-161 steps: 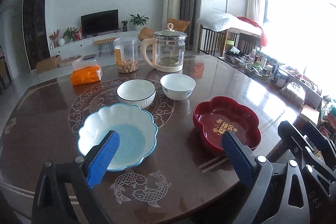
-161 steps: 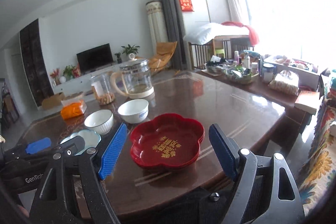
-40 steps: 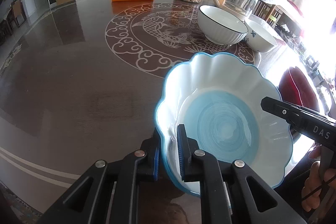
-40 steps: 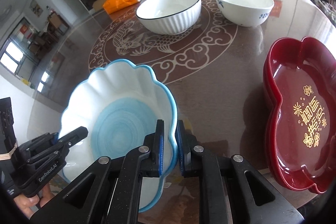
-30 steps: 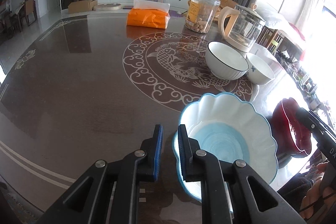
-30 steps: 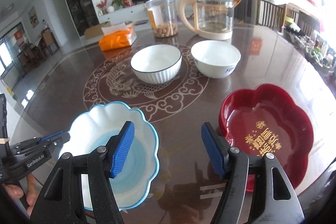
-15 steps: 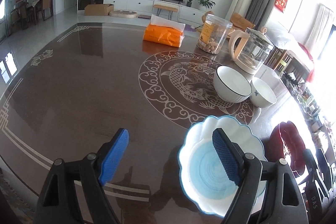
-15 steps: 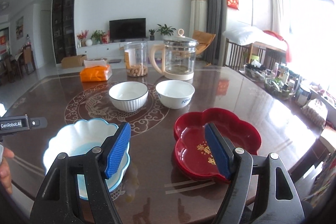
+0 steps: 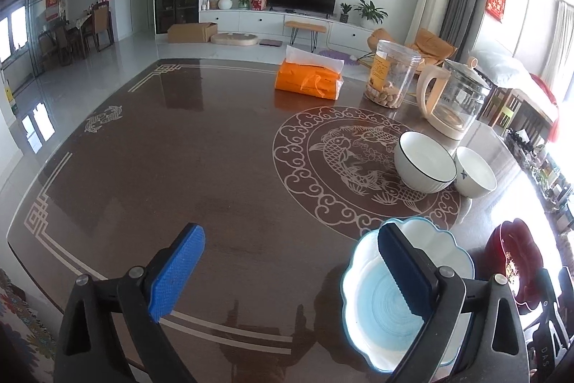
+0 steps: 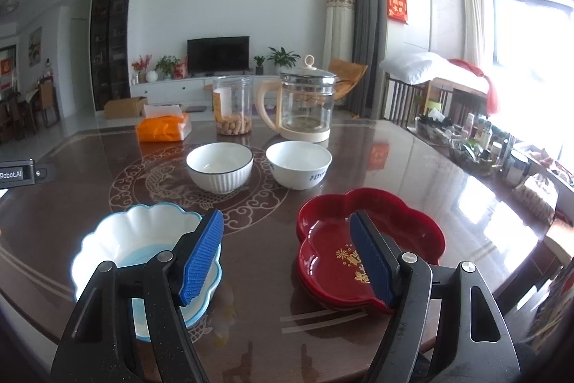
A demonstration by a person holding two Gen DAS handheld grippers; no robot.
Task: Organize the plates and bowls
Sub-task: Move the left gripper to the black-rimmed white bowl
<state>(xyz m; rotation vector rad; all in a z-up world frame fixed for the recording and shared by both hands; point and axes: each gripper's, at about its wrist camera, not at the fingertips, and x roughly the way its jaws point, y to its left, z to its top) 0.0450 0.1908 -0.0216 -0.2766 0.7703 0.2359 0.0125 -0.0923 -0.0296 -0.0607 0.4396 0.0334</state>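
A scalloped white bowl with a blue centre (image 9: 373, 304) (image 10: 143, 232) stands on the dark table, free of both grippers. My left gripper (image 9: 288, 257) hovers above the table to the bowl's left. Its jaws are opening with nothing between them, and its right finger overlaps the bowl in that view. My right gripper (image 10: 287, 239) is open and empty over the bare gap between the scalloped bowl and the red flower-shaped plate (image 10: 405, 232) (image 9: 516, 257). Farther back sit a ribbed white bowl with a dark rim (image 10: 219, 167) (image 9: 423, 164) and a plain white bowl (image 10: 297, 167) (image 9: 473, 174).
A glass kettle (image 10: 305, 106), a clear snack jar (image 10: 232, 106) and an orange tissue pack (image 10: 163, 128) stand at the table's far side. A side shelf crowded with bottles (image 10: 484, 139) runs along the right. The table's near edge (image 10: 323, 358) is close below my right gripper.
Both grippers were shut on the scalloped bowl's rim, then let go and drew back and up. The left jaws spread wide. The bowl now rests on the table.
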